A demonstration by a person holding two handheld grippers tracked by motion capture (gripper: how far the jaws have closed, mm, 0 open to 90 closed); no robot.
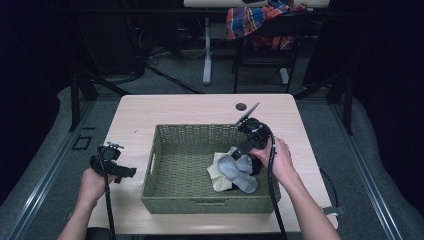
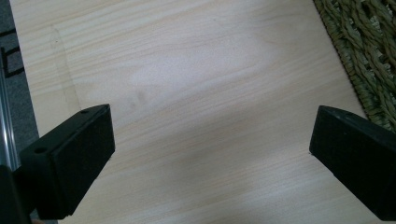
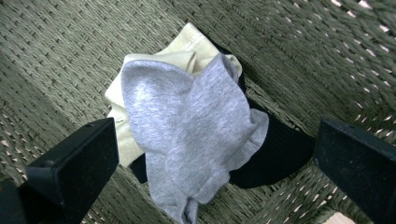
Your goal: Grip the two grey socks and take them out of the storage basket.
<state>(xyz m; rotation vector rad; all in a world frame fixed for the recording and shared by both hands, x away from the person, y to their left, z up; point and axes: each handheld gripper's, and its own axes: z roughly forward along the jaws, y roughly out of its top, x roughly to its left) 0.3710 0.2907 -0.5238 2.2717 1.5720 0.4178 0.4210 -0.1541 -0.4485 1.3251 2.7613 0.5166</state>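
Approach step, judging by the pose: right claw (image 3: 215, 163) wide, poised over grey sock (image 3: 196, 126) heaped between its jaws in basket (image 1: 165, 195); next calls for lowering and pinching; left claw (image 2: 210, 154) wide, idle above worktop (image 2: 196, 70).

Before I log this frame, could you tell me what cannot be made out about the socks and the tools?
- Black sock: mostly hidden under the grey sock in the right gripper view; its shape is unclear.
- Cream sock: partly covered by the grey one.
- Right tool: in the high view, its tips blend into the socks inside the basket.
- Left tool: small and dark in the high view.
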